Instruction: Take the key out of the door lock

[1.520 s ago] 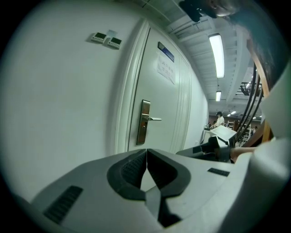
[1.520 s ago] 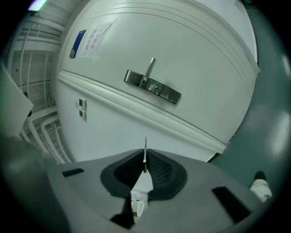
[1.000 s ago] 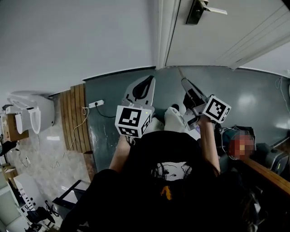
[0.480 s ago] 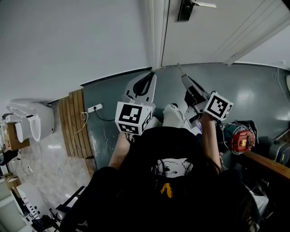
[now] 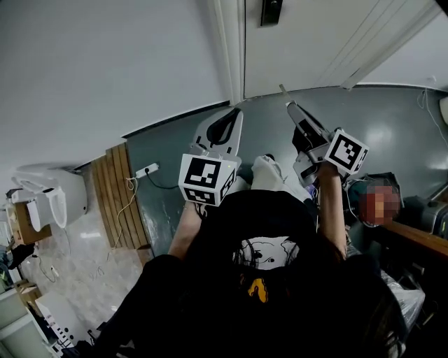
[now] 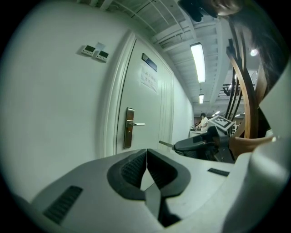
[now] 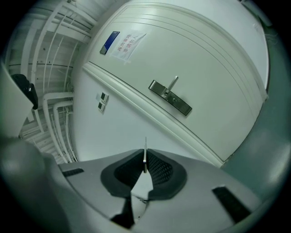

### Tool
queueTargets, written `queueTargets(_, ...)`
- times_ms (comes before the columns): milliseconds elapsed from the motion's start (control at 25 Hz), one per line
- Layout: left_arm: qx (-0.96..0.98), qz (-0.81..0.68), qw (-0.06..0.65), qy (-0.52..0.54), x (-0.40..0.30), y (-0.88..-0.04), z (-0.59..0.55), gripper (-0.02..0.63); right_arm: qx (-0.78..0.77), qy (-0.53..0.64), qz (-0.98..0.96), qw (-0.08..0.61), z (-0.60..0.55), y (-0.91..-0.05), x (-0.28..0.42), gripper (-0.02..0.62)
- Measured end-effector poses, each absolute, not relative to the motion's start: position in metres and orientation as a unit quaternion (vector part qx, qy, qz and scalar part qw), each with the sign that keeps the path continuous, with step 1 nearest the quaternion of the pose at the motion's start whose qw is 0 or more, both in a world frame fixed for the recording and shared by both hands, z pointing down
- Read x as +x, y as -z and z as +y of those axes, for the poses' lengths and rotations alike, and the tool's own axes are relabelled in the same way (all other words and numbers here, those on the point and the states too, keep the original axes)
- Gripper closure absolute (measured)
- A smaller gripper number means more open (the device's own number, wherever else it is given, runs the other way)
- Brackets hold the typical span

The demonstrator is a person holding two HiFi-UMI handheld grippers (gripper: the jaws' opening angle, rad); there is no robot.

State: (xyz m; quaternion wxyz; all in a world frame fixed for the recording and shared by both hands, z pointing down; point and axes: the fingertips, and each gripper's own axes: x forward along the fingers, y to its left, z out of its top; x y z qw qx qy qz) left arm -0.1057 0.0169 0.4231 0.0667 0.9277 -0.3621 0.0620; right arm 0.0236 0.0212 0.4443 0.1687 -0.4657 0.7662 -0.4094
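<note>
- The right tool [image 7: 144, 160] is clenched on the key [image 7: 145, 154]. The thin metal blade stands edge-on between the two dark pads and pokes out past their tips.
- The key is out of the door lock [image 7: 170, 97] and well apart from it. In the right gripper view the lock plate lies above and to the right of the key's tip, and its lever handle [image 7: 173, 83] rises from the plate.
- In the head view the right tool [image 5: 289, 105] sits below the door lock [image 5: 270, 10] and slightly to its right, over the grey floor [image 5: 378, 133]. The key [image 5: 282, 89] points up toward the door [image 5: 315, 49].
- The left tool [image 6: 146, 157] is clenched on nothing, its pads meeting along one seam. In the head view the left tool [image 5: 235, 112] is below the lock and to its left, near the foot of the door frame.
- In the left gripper view the door lock [image 6: 129, 128] stands beyond the left tool's tips, on the door [image 6: 150, 109]. The right tool [image 6: 177, 145] is lower and to the right of the lock, with the key [image 6: 165, 144] jutting from it toward the lock's side.
- Left of the lock, past the frame, two small switch panels [image 6: 96, 51] sit high on the white wall [image 6: 59, 104].
- Far below and left of the lock in the head view, a power strip [image 5: 148, 168] lies on the floor beside wooden boards [image 5: 122, 192].
</note>
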Motion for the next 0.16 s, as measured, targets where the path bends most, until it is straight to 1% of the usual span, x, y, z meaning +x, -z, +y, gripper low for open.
queueTargets(160, 0.927, -0.362, 0.067, -0.065, -0.094, -0.423, 0.017, 0.597, -0.468, 0.412, 0.759, 0.186, 0.022, -0.44, 0.042, 0.574)
